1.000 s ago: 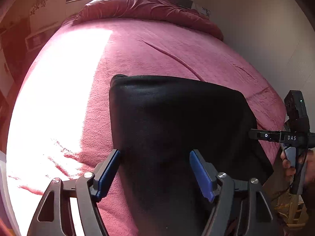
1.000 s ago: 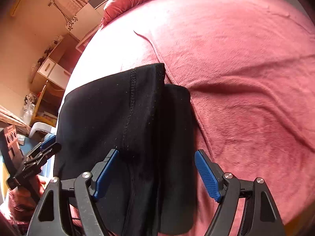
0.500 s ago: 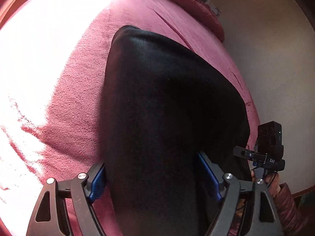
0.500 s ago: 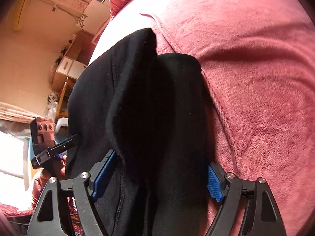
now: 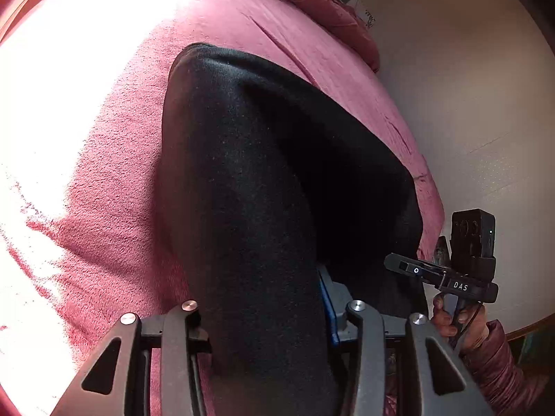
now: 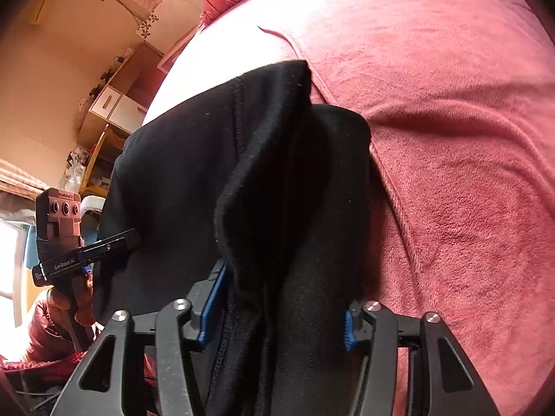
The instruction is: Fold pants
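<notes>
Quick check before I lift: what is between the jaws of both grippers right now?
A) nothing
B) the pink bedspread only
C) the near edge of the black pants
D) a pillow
C: black pants fabric bunches between the blue pads of the left gripper and likewise fills the right gripper, whose jaws have just been closing; the pink bedspread lies underneath.

The pants (image 5: 263, 180) lie on the bed (image 5: 114, 145), with a pillow (image 5: 312, 3) at its far end.
</notes>
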Tool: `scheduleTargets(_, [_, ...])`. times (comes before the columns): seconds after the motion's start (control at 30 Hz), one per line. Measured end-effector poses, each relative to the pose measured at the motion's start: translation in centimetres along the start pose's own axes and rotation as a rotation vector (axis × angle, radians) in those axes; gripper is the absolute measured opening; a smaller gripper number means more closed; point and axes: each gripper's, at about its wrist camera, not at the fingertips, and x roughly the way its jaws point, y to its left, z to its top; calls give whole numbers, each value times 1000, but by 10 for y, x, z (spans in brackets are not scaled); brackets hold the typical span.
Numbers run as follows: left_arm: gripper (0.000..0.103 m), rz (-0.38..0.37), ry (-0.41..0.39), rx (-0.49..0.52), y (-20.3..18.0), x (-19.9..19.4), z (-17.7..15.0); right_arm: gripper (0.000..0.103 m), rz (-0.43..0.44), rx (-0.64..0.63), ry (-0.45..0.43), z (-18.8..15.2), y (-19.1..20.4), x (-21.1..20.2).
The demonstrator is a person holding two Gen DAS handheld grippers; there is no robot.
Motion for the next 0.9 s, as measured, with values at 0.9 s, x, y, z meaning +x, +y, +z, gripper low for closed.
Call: scheduleTargets(0.9, [46,210,-222,-115,109,-80,112,46,62,-185,11,149,133,80])
